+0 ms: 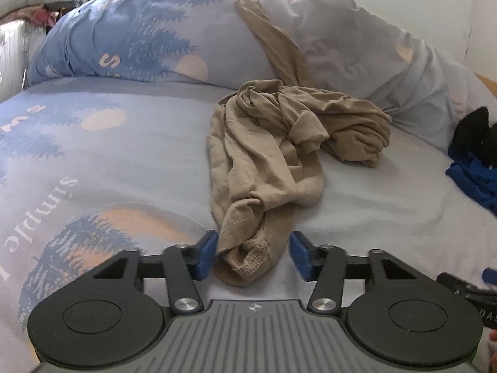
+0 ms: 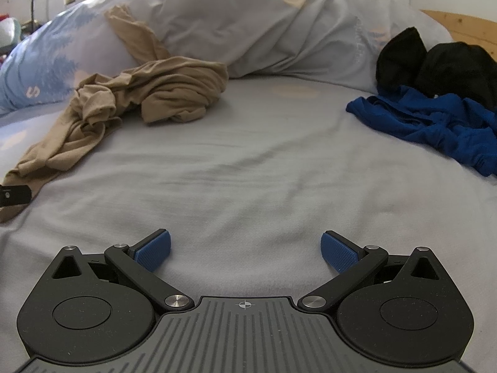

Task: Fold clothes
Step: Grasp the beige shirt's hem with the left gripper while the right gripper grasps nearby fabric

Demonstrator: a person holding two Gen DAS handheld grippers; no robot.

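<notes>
tan shirt (image 1: 273, 143) crumpled on bed (image 2: 248, 171), long axis running away from left gripper (image 1: 253, 255) | hem between its spread jaws, ungrasped | right gripper (image 2: 245, 250) released, empty, farther off

A bed in a daylit bedroom

A pale blue bedsheet (image 2: 248, 161) printed with trees and peach discs covers the bed. Behind it lies a bunched duvet (image 2: 264, 31) in the same print; beyond the duvet, a white wall (image 1: 435, 0), a wooden headboard (image 2: 466, 28) and bright window light.
</notes>
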